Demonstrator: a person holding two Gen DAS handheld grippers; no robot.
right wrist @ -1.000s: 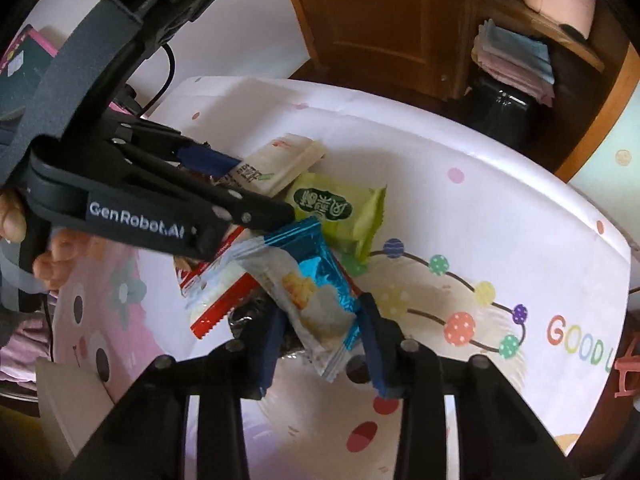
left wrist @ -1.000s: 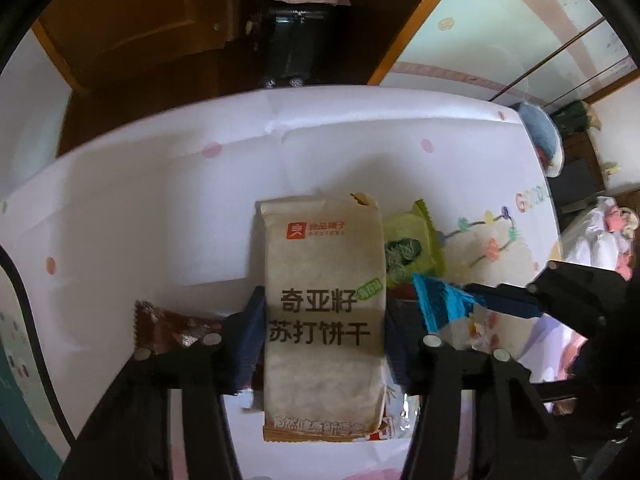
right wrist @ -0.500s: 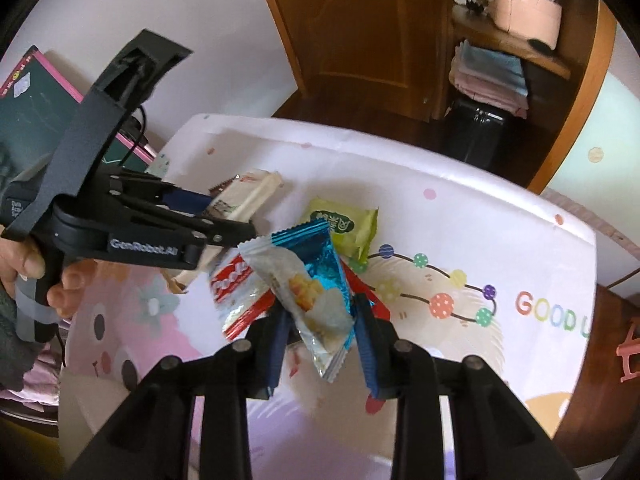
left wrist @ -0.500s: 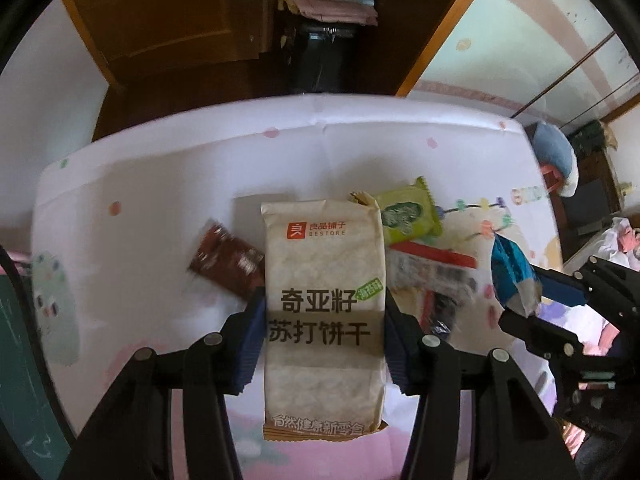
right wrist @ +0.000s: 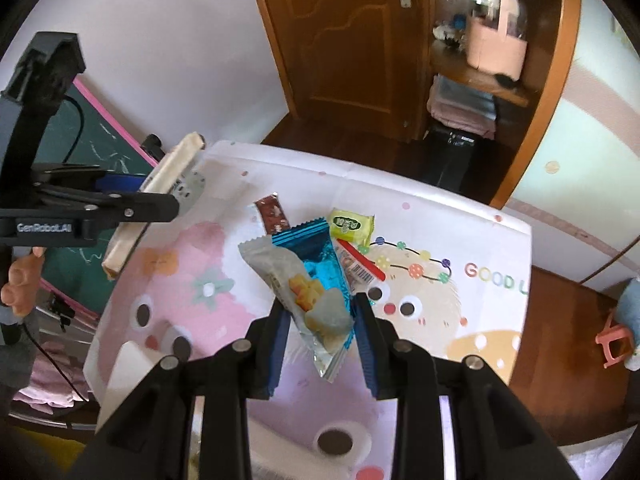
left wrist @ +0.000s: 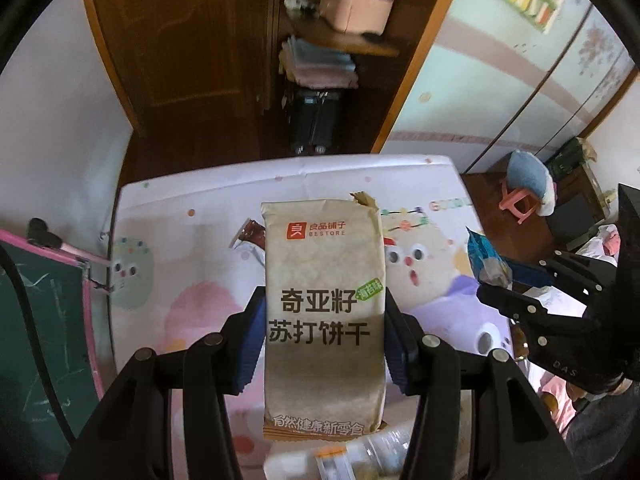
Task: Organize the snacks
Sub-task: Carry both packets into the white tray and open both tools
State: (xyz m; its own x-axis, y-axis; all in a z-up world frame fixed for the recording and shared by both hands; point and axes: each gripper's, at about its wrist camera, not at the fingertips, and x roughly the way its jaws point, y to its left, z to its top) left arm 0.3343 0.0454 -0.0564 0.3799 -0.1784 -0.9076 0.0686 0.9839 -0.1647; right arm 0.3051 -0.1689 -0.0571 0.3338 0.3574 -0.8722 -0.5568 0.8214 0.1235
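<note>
1. The soda cracker pack (left wrist: 324, 320), beige with dark lettering, is clamped across its width by the left gripper (left wrist: 324, 340). Its jaws stand partly open, the blue pads pressing both long edges, and the pack hangs above the table.
2. The blue-and-white snack packet (right wrist: 312, 300) is pinched between the narrower-set jaws of the right gripper (right wrist: 320, 336), likewise clear of the cartoon-printed tablecloth (right wrist: 460, 240).
3. On the cloth, toward its far side, lie a brown wrapper (right wrist: 274, 214), a yellow-green packet (right wrist: 351, 226) and a red-and-white packet (right wrist: 360, 270), close together.
4. Judged step: both picks are done and the snacks are being carried; no bin or tray shows clearly, though something blurred sits at the near edge below the cracker pack.
5. The next move likely calls for bringing each snack over its sorting spot and lowering before opening the jaws, keeping the two grippers apart.
</note>
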